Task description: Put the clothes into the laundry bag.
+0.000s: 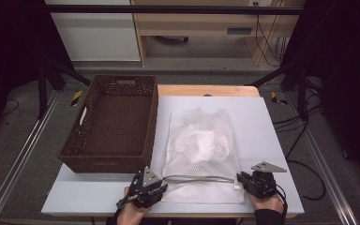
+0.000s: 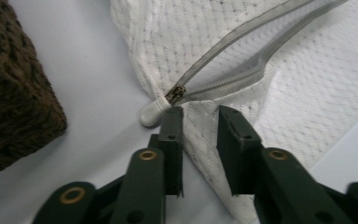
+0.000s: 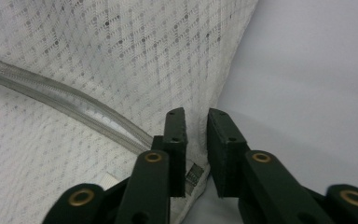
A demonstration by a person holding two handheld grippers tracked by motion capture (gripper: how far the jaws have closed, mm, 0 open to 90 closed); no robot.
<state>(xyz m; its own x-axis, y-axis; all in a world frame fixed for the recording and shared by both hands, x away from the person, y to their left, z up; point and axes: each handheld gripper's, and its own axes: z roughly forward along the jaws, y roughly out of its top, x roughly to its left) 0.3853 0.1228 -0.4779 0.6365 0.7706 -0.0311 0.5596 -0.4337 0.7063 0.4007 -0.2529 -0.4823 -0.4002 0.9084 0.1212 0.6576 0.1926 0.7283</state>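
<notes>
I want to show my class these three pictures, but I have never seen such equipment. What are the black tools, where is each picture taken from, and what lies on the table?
A person holds a two-jaw hand tool in each hand. The high view looks down on the table; the other two pictures come from cameras riding on each tool.

On the table lie a brown woven basket and a white mesh laundry bag with something white inside and a grey zipper, partly open.

The left gripper is at the bag's corner by the zipper pull, mesh between its slightly parted jaws. The right gripper straddles the opposite corner's edge. Neither visibly pinches the bag.
</notes>
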